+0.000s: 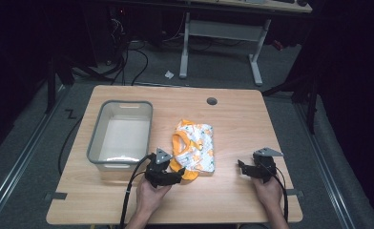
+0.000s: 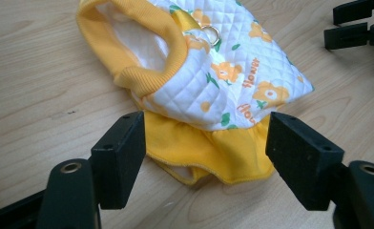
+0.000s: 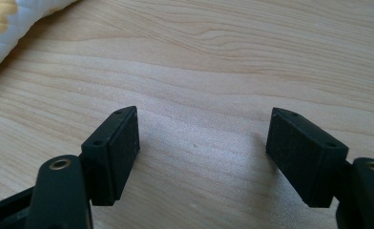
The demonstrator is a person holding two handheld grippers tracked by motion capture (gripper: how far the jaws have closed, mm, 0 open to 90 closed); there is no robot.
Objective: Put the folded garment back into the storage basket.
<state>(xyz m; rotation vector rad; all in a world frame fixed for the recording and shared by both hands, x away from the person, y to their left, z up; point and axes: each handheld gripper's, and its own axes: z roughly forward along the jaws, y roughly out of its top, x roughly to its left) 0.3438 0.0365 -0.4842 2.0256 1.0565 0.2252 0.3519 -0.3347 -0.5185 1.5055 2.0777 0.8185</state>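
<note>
The wooden table (image 1: 233,200) is seen as a broad, pale slab with a fine, smooth grain and rounded corners; most of it is left bare. To the left of and beyond the left gripper (image 1: 178,177), just beside it, a grey plastic bin (image 1: 95,143) is set, rectangular, with rounded rim and translucent walls. Nothing is seen inside it, so the work is judged to be at its start: if the bin is meant to receive the garment, that is not yet done, and neither a grasp nor a lift is made.

The small garment (image 1: 198,145) is laid flat on the table directly ahead of the left gripper and to the left of the right gripper (image 1: 243,170), near it but apart. It is made of white quilted cloth stitched in a diamond pattern and printed with orange flowers and green leaves; a ribbed yellow band (image 2: 149,45) is sewn round an opening, and a soft, gathered yellow frill (image 2: 209,155) hangs from the near hem. A small metal ring (image 2: 211,32) is fixed on its upper face.

The left gripper (image 2: 204,160) is held with its jaws spread wide, one on each side of the yellow frill, low over the table; the cloth lies between them and nothing is gripped. Whether the pads touch the frill cannot be told. The right gripper (image 3: 202,152) is likewise held wide open and empty, over bare wood, with only a corner of the quilted cloth beyond it.

What is left is judged to be everything: closing on the hem, lifting, and placing.
</note>
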